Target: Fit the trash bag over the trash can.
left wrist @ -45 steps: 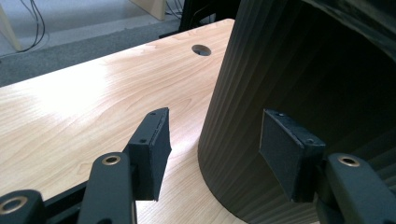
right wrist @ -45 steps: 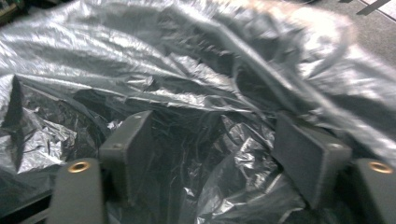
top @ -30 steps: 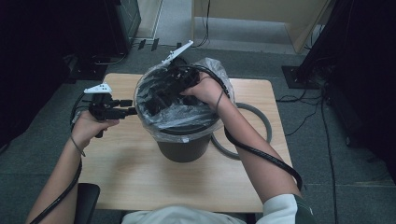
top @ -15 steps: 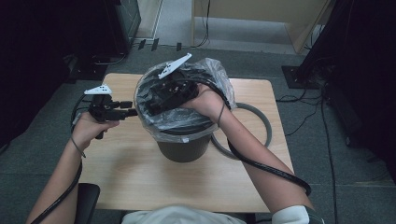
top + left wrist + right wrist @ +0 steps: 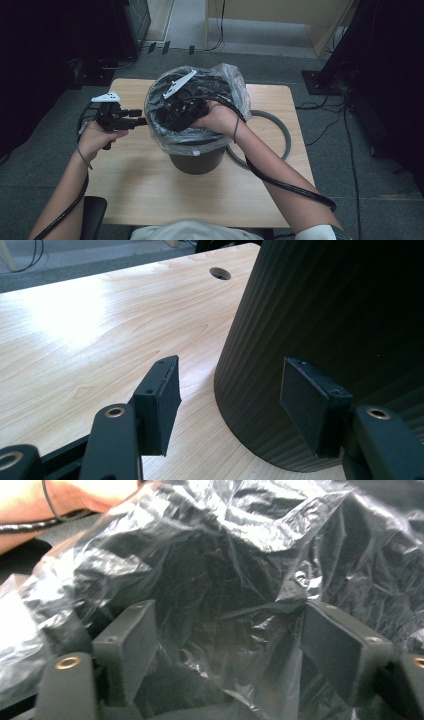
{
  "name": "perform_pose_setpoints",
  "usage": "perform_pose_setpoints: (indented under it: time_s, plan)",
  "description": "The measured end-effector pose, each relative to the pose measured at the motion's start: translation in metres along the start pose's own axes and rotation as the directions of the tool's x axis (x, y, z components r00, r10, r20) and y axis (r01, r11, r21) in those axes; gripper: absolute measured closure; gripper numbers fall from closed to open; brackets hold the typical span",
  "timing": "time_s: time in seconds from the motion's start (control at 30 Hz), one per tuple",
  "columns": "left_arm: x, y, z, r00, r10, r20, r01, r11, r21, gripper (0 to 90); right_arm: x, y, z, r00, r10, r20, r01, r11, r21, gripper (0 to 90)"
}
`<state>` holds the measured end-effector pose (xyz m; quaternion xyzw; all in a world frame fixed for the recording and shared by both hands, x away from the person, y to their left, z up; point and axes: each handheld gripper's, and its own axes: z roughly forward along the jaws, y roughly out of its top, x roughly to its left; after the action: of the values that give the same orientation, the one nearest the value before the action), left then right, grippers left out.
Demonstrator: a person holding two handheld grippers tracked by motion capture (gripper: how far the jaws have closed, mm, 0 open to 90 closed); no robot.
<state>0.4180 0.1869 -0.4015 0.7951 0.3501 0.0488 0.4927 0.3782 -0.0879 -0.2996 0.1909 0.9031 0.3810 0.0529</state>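
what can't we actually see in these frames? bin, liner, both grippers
- Bin inside and bottom: high view, hidden by the plastic liner and the right hand.
- Right gripper: right gripper view, whether its parted jaws touch the liner is unclear; folds lie between them.
- Bin rim: left gripper view, cut off by the top edge.
- Left gripper: jaws apart beside the bin wall, contact unclear.
- Grey ring: partly behind the bin and forearm.

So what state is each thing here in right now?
Bin: upright on the table.
Bag: lining the bin, crumpled, draped over its rim.
Right gripper: inside the bag, jaws just opened, film between them, not pinched.
Left gripper: beside the bin's wall, open, holding nothing.
Hose: curved on the table behind the bin.
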Motion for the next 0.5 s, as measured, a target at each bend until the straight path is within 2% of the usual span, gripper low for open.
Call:
perform_pose_setpoints:
  time_s: [0.07,0.17,0.33,0.5]
  plan:
    - [0.001,0.0,0.0,1.0,-0.004,0.0,0.004,1.0,-0.003,40.3,-0.007,0.002,-0.001,0.9995,0.032,-0.001,-0.032,0.999,-0.032,17.6]
    - [0.001,-0.001,0.001,1.0,-0.003,0.002,0.003,1.0,0.001,40.2,-0.018,0.005,-0.001,0.9974,0.068,0.024,-0.066,0.996,-0.065,17.6]
    - [0.0,-0.001,0.003,1.0,0.001,0.006,-0.001,1.0,0.005,40.2,-0.039,0.007,0.005,0.9882,0.145,0.049,-0.141,0.986,-0.086,15.6]
    - [0.0,-0.002,0.005,1.0,0.002,0.005,-0.002,1.0,0.008,40.2,-0.054,0.009,0.014,0.9845,0.162,0.068,-0.156,0.984,-0.085,15.4]
